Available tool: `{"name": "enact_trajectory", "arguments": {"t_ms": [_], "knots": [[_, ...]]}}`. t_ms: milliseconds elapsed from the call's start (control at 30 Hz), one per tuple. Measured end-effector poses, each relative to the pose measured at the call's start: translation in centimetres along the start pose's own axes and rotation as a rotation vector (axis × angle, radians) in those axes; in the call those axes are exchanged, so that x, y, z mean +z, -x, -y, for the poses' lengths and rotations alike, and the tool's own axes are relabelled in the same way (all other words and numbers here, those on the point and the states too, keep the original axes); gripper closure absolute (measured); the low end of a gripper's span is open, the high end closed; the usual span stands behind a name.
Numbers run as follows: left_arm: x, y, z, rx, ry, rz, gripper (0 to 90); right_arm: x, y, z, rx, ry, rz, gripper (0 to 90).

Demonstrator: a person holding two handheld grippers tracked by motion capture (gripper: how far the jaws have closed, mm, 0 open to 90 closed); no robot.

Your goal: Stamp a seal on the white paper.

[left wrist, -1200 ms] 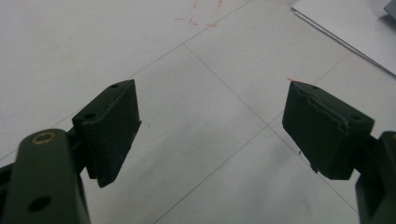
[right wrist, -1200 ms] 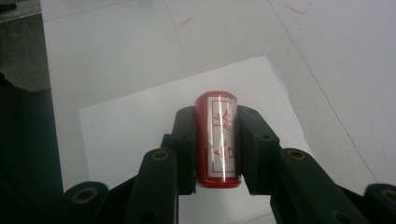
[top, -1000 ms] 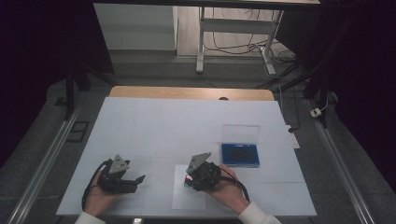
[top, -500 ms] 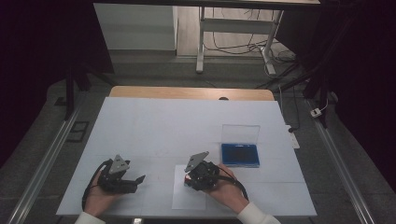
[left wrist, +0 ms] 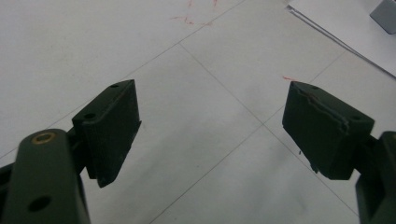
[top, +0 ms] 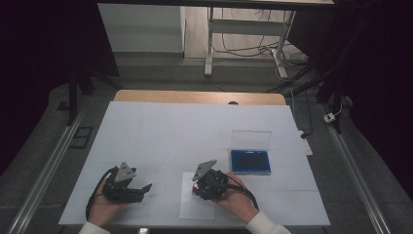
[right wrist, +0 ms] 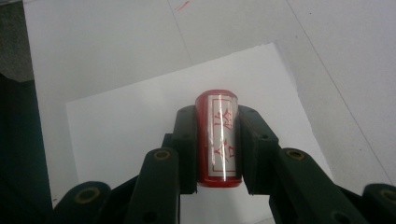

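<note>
My right gripper (right wrist: 217,117) is shut on a red cylindrical stamp (right wrist: 219,144) with a white label bearing red characters. It holds the stamp just over a white paper sheet (right wrist: 130,107). In the high view the right gripper (top: 197,187) sits at the table's near middle, above the paper sheet (top: 195,208). My left gripper (top: 145,188) rests near the front left edge. Its jaws stand wide apart over the bare table in the left gripper view, where the left gripper (left wrist: 210,126) is open with nothing between its pads.
A blue flat case (top: 250,162) with its clear lid (top: 251,140) raised lies right of the right hand. The white table (top: 195,131) has faint red marks. The paper's corner (left wrist: 336,18) lies beyond the left jaws. A wooden strip (top: 199,97) borders the far edge.
</note>
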State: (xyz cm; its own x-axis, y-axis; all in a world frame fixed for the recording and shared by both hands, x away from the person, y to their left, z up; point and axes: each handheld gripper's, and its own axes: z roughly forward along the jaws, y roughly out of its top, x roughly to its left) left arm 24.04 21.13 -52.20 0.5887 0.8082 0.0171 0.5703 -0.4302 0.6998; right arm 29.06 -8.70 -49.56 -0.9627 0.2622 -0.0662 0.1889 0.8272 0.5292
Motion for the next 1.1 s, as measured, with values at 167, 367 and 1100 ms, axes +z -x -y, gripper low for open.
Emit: {"name": "enact_trajectory", "arguments": {"t_ms": [167, 367, 1100], "knots": [[0.0, 0.0, 0.0, -0.003, -0.001, -0.001, 19.2, 0.0, 0.0, 0.0, -0.012, -0.001, 0.008, 70.6], [0.0, 0.0, 0.0, -0.005, 0.0, 0.0, 19.2, 0.0, 0.1, 0.2, -0.001, 0.01, -0.005, 70.7], [0.0, -0.1, 0.0, -0.007, 0.002, -0.002, 19.2, -1.1, -0.3, 0.0, -0.063, 0.056, 0.063, 69.7]]}}
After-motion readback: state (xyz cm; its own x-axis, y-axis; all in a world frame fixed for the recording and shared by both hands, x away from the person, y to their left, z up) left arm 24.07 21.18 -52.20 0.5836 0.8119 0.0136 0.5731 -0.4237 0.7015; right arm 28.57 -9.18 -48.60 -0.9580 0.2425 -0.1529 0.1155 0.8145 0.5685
